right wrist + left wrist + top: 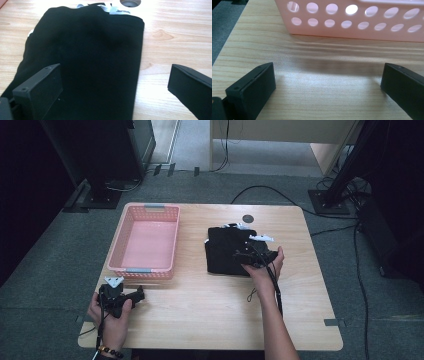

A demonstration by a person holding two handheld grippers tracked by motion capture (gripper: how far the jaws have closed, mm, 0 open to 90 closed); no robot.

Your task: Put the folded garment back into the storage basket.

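High view first: I see the folded black cloth (pixel 227 251) lying on the wooden table (pixel 200 320), right of the middle, with the pink basket (pixel 145 242) well apart to its left. My right gripper (pixel 239 254) sits over the cloth's near right part. Through the right gripper view its jaws stand spread wide and hold nothing; one jaw is above the black cloth (pixel 85 57), the other above bare wood beside the cloth's edge. A white label (pixel 120 11) shows at the cloth's far end. My left gripper (pixel 140 292) rests low at the table's near left corner, just in front of the basket (pixel 352 20), jaws likewise spread with bare wood between them.
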